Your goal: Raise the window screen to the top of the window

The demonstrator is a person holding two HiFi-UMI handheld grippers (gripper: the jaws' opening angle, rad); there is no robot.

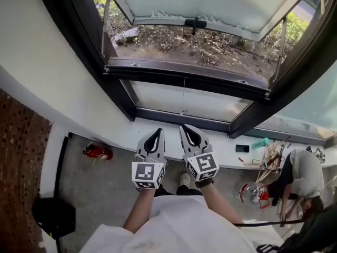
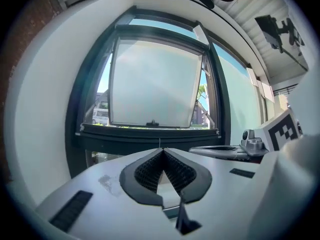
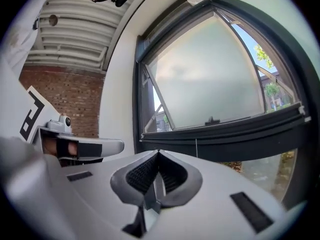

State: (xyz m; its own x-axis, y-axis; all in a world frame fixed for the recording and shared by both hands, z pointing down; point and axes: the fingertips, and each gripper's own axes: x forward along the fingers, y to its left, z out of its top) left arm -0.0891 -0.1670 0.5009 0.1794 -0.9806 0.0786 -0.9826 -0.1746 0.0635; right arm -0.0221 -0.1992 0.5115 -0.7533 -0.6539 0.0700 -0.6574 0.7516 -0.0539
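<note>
The window's frosted sash (image 1: 210,4) swings outward, with a black handle (image 1: 195,22) on its lower edge. Below it run the dark frame bar (image 1: 184,73) and a fixed lower pane (image 1: 184,101), with a thin vertical cord (image 1: 184,91) at the middle. No mesh shows across the opening. My left gripper (image 1: 159,130) and right gripper (image 1: 182,126) are side by side, short of the frame, both shut on nothing. The left gripper view shows its closed tips (image 2: 161,150) under the sash (image 2: 152,81). The right gripper view shows its tips (image 3: 158,153) left of the sash (image 3: 210,79).
A white ledge (image 1: 121,136) runs under the window and bears a black phone (image 1: 242,148) and a teal item (image 1: 260,143). On the floor lie a red extinguisher (image 1: 97,152) and a black object (image 1: 52,215). A person (image 1: 303,178) crouches at the right. Brick wall (image 1: 16,157) stands left.
</note>
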